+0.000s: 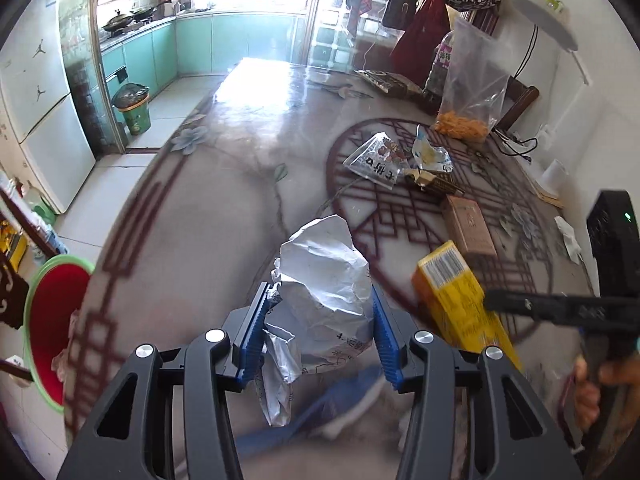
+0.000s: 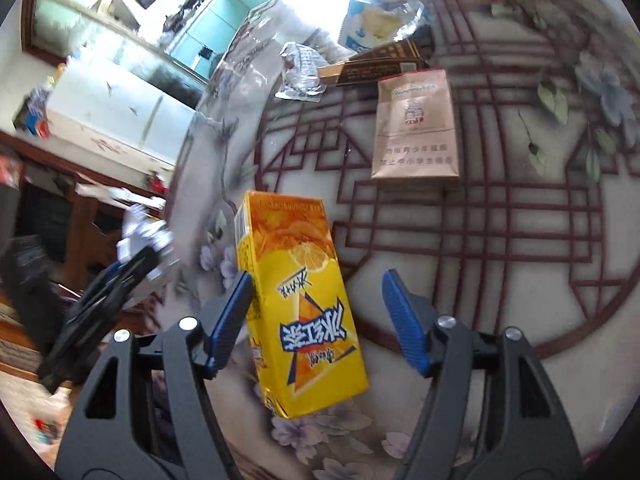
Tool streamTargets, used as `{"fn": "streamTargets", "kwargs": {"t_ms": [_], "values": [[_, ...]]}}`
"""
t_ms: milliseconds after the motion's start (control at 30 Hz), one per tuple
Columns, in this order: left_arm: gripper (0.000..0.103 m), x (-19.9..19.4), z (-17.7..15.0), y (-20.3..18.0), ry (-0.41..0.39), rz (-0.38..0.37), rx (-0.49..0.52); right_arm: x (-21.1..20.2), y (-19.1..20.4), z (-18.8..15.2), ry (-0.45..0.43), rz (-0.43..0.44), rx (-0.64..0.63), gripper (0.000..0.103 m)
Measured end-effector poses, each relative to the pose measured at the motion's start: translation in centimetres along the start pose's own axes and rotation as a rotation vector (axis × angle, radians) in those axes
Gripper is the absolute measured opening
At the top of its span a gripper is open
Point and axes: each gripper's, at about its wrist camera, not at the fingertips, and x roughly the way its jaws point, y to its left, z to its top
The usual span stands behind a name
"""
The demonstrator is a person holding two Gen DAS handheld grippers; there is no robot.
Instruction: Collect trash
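My left gripper [image 1: 320, 320] is shut on a crumpled white paper ball [image 1: 324, 280] and holds it above the table. A yellow drink carton [image 2: 300, 304] lies on the patterned table [image 2: 500, 240] between the wide-apart fingers of my right gripper [image 2: 318, 300], which is open; the left pad [image 2: 230, 320] is close to the carton. The carton also shows in the left wrist view [image 1: 456, 292] with the right gripper [image 1: 560, 304] beside it. A brown cigarette pack [image 2: 416, 128], a dark box [image 2: 380, 64] and plastic wrappers [image 2: 300, 68] lie further on.
A red bin with a green rim [image 1: 52, 328] stands on the floor left of the table edge. A clear bag of orange snacks [image 1: 472, 80] and a bottle [image 1: 440, 64] stand at the table's far right. A second lined bin [image 1: 132, 108] stands by the kitchen doorway.
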Motion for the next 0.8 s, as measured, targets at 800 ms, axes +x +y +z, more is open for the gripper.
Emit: {"fn": "streamTargets", "kwargs": {"t_ms": [800], "values": [[0.047,-8.8,-8.0,0.0,-0.06,0.006,0.082,0.5,4.8,-8.1,-0.134,-0.25,-0.143,0.037]]}}
